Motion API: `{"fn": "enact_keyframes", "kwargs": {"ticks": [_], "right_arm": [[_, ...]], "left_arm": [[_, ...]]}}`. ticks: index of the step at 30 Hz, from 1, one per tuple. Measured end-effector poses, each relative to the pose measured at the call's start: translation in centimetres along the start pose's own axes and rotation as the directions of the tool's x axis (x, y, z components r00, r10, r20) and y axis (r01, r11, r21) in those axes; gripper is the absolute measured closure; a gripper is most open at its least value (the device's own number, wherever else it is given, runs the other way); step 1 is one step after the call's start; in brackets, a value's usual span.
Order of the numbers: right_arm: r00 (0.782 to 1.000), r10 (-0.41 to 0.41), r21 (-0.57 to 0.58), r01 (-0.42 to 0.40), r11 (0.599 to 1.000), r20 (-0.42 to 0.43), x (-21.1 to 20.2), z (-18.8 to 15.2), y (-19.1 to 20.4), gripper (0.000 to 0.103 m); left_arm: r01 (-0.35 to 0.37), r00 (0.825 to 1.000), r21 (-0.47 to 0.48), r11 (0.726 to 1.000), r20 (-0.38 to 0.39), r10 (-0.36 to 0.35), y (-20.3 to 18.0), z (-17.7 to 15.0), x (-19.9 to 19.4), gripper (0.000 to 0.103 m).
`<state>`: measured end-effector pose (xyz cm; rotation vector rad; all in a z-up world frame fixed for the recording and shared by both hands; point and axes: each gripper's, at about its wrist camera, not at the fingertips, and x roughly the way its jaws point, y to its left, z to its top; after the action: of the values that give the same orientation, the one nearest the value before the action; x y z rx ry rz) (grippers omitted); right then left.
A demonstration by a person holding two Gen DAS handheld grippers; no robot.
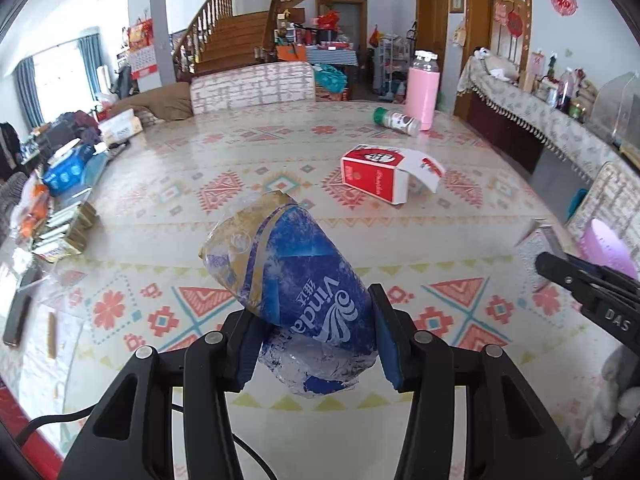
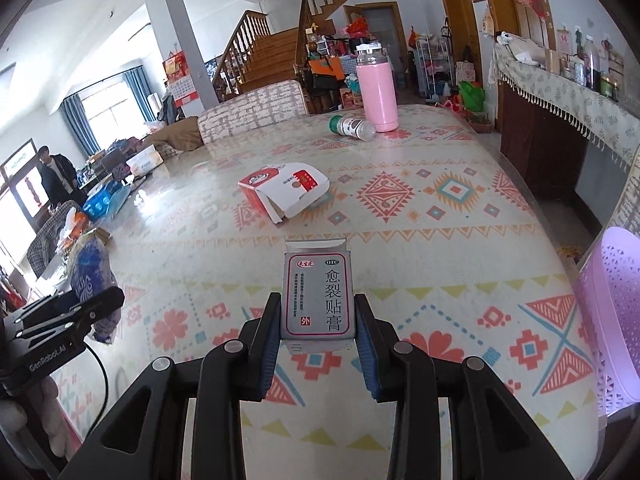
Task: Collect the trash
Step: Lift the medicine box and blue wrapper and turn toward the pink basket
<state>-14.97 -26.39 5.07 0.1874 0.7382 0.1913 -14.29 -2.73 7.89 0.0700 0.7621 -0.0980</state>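
Two grippers each carry one piece of trash above the patterned table (image 2: 460, 240). The left gripper (image 1: 316, 344) is clamped on a crumpled blue tissue wrapper (image 1: 296, 300), its pads pressing the plastic on both sides; the wrapper looks squashed and empty. The right gripper (image 2: 318, 338) is clamped on a small grey medicine box (image 2: 318, 296), held upright with its top flap standing open; what is inside cannot be told.

On the table, well ahead of both, a red and white carton (image 2: 284, 190) lies on its side with its lid flap sprung open, its inside not visible. Farther back a small green-capped bottle (image 2: 352, 126) lies on its side just beside an upright pink flask (image 2: 376, 88) with a clear cap.

At the right edge of the table stands a lilac perforated basket (image 2: 616, 320); only its wall shows, so its contents cannot be seen. At the left end of the table sit a blue tissue pack (image 1: 66, 170) and other clutter.
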Motion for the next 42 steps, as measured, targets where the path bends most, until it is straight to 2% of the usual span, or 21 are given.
{"fn": "enact_keyframes", "kwargs": {"ticks": [9,42], "right_arm": [[1.0,-0.015,-0.018,0.015,1.0,-0.007,-0.3,-1.1,0.0,0.066],[0.999,-0.017,0.008,0.017,1.0,-0.029,0.2,-1.6,-1.3,0.066]], "left_arm": [[-0.078,0.997,0.032,0.996,0.014,0.077,-0.6,-0.4,0.2,0.055],[-0.084,0.996,0.077,0.993,0.01,0.084,-2.1,-0.6,1.2,0.055]]}}
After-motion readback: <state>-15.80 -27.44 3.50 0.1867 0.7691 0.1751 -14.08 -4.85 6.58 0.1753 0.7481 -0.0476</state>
